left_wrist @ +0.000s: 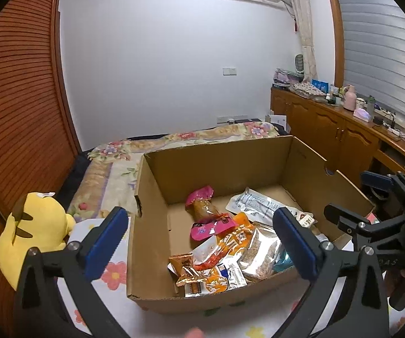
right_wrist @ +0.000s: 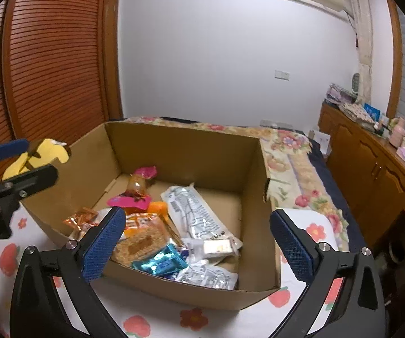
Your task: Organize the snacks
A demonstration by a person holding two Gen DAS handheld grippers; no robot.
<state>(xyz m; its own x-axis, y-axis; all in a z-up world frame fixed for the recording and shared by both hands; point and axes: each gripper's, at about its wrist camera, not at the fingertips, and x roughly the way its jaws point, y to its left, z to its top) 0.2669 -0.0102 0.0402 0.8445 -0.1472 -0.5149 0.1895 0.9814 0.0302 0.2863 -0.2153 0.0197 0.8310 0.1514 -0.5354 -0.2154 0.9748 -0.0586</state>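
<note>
Snacks [right_wrist: 157, 236] are heaped in the box [right_wrist: 174, 143], toward 7 o'clock. Both tongs, left [left_wrist: 199, 242] and right [right_wrist: 197, 242], are held wide open, empty. Packets are judged light, crinkly, slippery; edge seams are advised for gripping.

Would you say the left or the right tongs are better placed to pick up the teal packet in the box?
Probably right: the teal packet lies just ahead of the open right tongs, while the left tongs' own finger mostly hides it.
</note>
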